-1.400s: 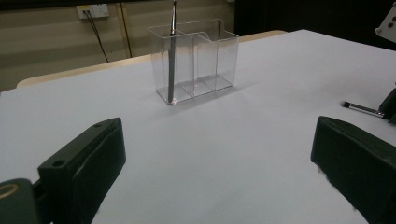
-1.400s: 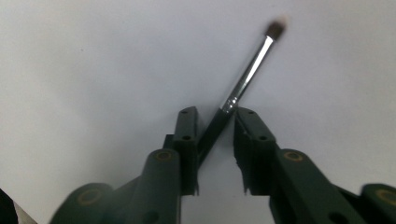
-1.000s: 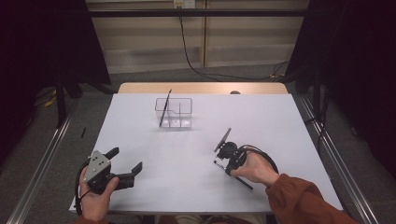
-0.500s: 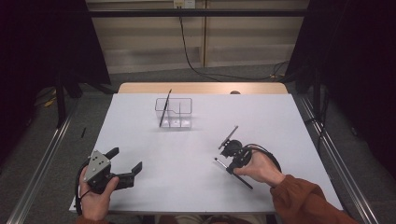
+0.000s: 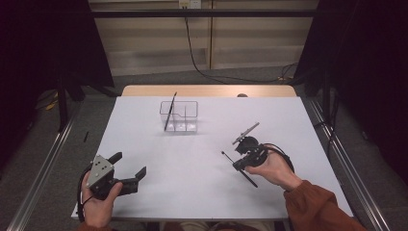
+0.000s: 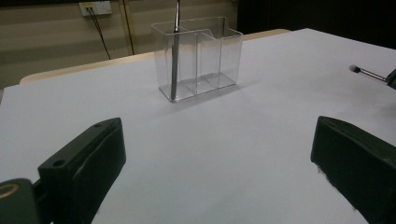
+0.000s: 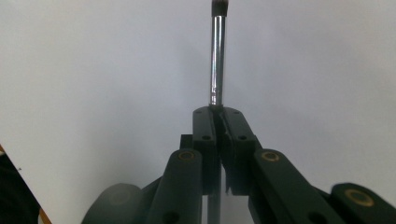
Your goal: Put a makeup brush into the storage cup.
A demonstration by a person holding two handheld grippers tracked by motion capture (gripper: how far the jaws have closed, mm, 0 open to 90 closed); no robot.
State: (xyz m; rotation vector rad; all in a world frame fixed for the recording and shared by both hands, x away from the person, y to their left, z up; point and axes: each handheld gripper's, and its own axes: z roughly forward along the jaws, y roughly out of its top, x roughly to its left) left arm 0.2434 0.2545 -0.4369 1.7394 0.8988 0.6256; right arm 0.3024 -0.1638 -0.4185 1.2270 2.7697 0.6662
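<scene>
right gripper clamps brush close-up; left gripper wide open, empty.

In the right gripper view the brush runs off the top edge, so its dark tip is cut short, and its lower handle disappears between the closed fingers of the right gripper. In the high view the same brush is too thin to make out any bristles, and the hand covers part of the gripper body.

In the left gripper view both fingers of the left gripper are cut by the bottom and side edges. The stick standing in the clear organizer leaves the frame at the top. A brush head shows at the right edge, its handle cut off.

In the high view the desk has its near edge partly hidden by the forearms.
</scene>
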